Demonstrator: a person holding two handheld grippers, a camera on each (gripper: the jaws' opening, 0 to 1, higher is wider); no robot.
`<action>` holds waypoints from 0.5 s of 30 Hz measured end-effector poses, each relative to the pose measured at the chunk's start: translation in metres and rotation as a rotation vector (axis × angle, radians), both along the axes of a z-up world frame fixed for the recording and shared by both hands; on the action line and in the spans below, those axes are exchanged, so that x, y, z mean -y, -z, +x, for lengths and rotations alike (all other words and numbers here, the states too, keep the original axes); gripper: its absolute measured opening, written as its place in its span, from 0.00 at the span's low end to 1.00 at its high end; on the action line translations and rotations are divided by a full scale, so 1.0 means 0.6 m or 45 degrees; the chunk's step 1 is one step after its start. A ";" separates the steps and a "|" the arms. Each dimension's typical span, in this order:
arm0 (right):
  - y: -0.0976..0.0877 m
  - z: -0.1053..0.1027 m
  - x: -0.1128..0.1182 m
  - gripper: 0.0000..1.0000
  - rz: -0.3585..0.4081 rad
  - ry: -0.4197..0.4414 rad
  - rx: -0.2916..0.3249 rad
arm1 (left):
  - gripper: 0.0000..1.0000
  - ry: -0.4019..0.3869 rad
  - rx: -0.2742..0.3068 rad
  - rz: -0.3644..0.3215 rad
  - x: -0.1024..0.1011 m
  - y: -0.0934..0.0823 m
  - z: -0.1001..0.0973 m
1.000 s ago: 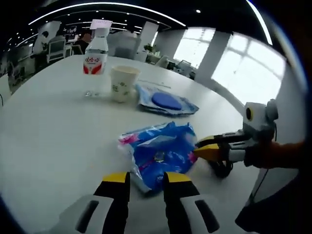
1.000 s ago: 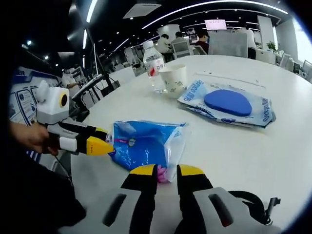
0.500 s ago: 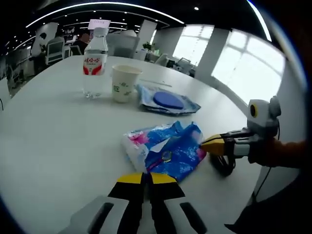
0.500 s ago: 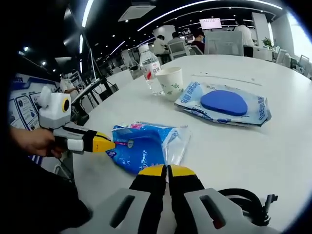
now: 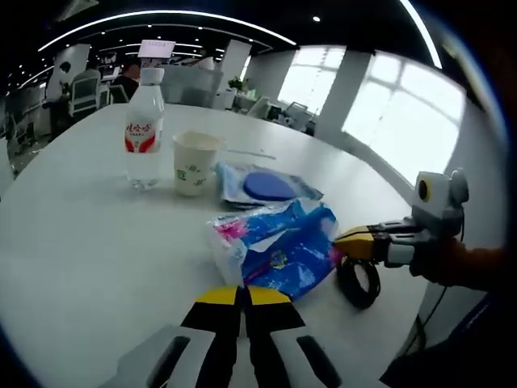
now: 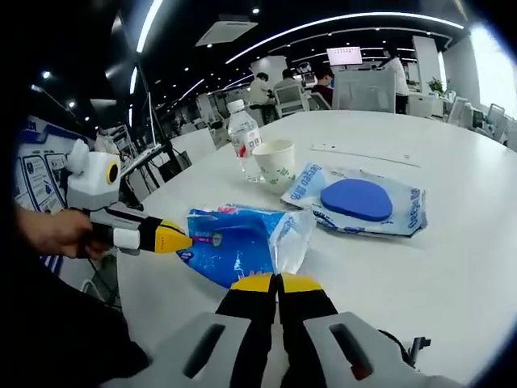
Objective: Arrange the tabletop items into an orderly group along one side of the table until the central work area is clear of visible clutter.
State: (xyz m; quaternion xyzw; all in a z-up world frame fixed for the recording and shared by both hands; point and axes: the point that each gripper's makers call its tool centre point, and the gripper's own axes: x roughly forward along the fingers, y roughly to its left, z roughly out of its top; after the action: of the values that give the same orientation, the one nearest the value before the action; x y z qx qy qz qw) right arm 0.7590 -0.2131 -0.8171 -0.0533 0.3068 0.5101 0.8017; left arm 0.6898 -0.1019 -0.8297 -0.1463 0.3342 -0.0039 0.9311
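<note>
Blue packet [image 5: 277,249], both tongs clamping it, hides its underside.

Open-plan office: desk chairs [image 6: 291,95], ceiling light strips [image 6: 339,19], monitors [image 6: 344,56].

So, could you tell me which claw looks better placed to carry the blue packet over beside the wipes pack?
Probably either: both the left claw and the right claw are shut on the blue packet. Its right-claw end lies nearer the wipes pack, so the right could lead.
</note>
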 end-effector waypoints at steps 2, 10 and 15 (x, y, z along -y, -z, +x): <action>-0.007 0.008 0.003 0.00 0.002 0.009 0.014 | 0.00 0.004 0.013 -0.014 -0.001 -0.007 0.012; -0.022 0.042 0.019 0.00 0.017 0.056 0.034 | 0.00 0.059 0.043 0.002 0.014 -0.032 0.047; -0.036 0.054 0.029 0.00 0.020 0.070 0.046 | 0.00 0.103 0.054 0.005 0.024 -0.044 0.068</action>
State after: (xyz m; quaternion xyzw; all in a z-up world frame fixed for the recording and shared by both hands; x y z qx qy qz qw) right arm 0.7916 -0.2305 -0.7953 -0.0477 0.2895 0.4892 0.8214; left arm 0.7308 -0.1161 -0.8031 -0.1307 0.3199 -0.0442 0.9374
